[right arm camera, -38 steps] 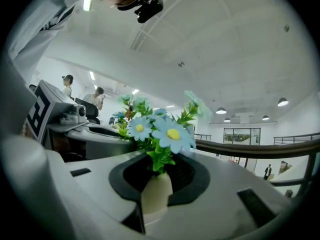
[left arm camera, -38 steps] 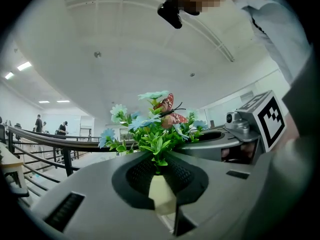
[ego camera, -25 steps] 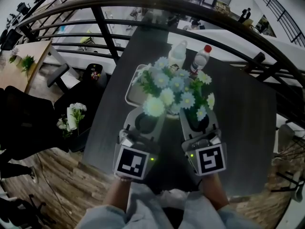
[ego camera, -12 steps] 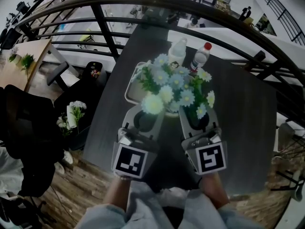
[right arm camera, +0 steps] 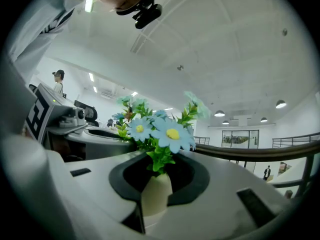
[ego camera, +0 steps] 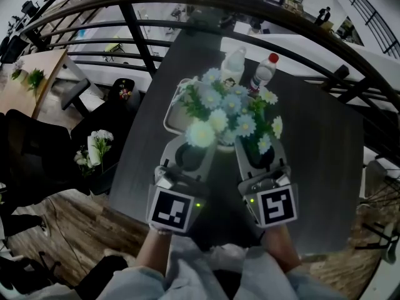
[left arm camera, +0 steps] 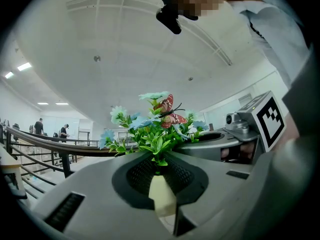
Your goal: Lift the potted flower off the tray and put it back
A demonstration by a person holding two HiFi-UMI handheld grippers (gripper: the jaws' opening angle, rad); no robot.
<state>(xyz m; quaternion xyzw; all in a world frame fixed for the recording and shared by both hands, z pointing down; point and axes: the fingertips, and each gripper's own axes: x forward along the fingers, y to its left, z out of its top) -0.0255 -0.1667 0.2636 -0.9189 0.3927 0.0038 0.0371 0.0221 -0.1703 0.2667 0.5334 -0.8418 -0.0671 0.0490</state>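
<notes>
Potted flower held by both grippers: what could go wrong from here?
1. The left gripper and right gripper each pinch the potted flower by its small cream pot; uneven motion could tilt or drop it.
2. Blossoms cover much of the tray in the head view, so set-down is partly blind.
3. The blooms could brush the red-capped bottle behind.

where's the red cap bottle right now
In the head view, the red-capped bottle sits on the dark table behind the potted flower, just right of a white-capped bottle.

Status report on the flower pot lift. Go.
Left gripper, right gripper: fingers shut on potted flower, one each side. Flower at the tray; lifted or seated, cannot tell. Two bottles close behind.
</notes>
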